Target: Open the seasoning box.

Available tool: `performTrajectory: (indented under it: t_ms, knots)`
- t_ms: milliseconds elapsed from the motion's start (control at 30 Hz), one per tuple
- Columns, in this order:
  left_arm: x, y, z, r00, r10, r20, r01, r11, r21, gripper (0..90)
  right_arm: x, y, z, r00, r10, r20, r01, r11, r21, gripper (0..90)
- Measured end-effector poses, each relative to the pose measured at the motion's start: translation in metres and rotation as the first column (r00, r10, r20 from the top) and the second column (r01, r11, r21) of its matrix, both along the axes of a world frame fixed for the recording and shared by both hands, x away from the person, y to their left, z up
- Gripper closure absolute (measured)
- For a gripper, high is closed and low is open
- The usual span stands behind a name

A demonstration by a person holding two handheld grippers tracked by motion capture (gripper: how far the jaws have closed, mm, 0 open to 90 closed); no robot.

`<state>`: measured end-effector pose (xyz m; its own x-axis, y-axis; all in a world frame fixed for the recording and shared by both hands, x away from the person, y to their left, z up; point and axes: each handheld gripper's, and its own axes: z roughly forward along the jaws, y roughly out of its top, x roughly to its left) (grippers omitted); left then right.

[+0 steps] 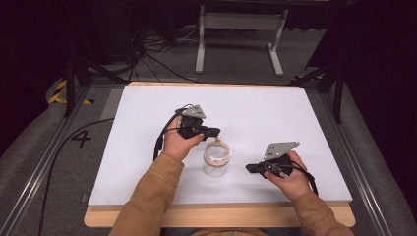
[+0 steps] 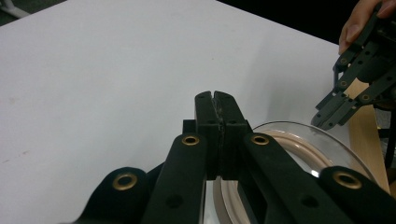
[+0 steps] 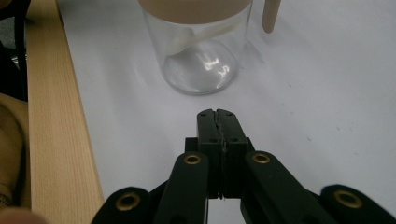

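Right now both claws are pinched closed and hold nothing. The left claw is just above the clear jar, which stands near the front of the white table. The right claw waits beside it. The jar looks hard, slippery and breakable, so grab its tan rim.

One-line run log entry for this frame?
left hand-held gripper: shut, empty, above jar rim | right hand-held gripper: shut, empty, beside jar | jar: upright

floor: grey carpet | white stand | dark surroundings
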<state>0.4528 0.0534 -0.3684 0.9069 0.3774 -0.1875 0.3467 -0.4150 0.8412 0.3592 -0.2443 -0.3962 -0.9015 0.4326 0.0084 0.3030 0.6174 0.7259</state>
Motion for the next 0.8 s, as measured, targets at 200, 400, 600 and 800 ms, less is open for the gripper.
performTrajectory:
  t_ms: [200,400,600,800]
  knots:
    - [0.000,-0.001,-0.001,1.0000,-0.001,-0.003,0.001,1.0000,-0.007,90.0,-0.002,0.003,0.001,1.0000,0.007,0.007,-0.007,0.9999,0.008,90.0]
    - [0.001,-0.001,-0.002,0.9999,0.010,-0.001,-0.010,0.9999,-0.013,90.0,-0.005,0.010,0.005,0.9995,0.023,0.023,-0.024,0.9990,0.037,90.0]
    - [0.001,-0.001,-0.002,0.9999,0.010,-0.004,-0.010,0.9998,-0.015,90.0,-0.008,0.020,0.008,0.9985,0.044,0.031,-0.046,0.9971,0.061,90.0]
    - [0.002,-0.001,-0.003,0.9999,0.012,-0.003,-0.012,0.9997,-0.021,90.0,-0.010,0.029,0.010,0.9975,0.055,0.043,-0.059,0.9948,0.083,90.0]
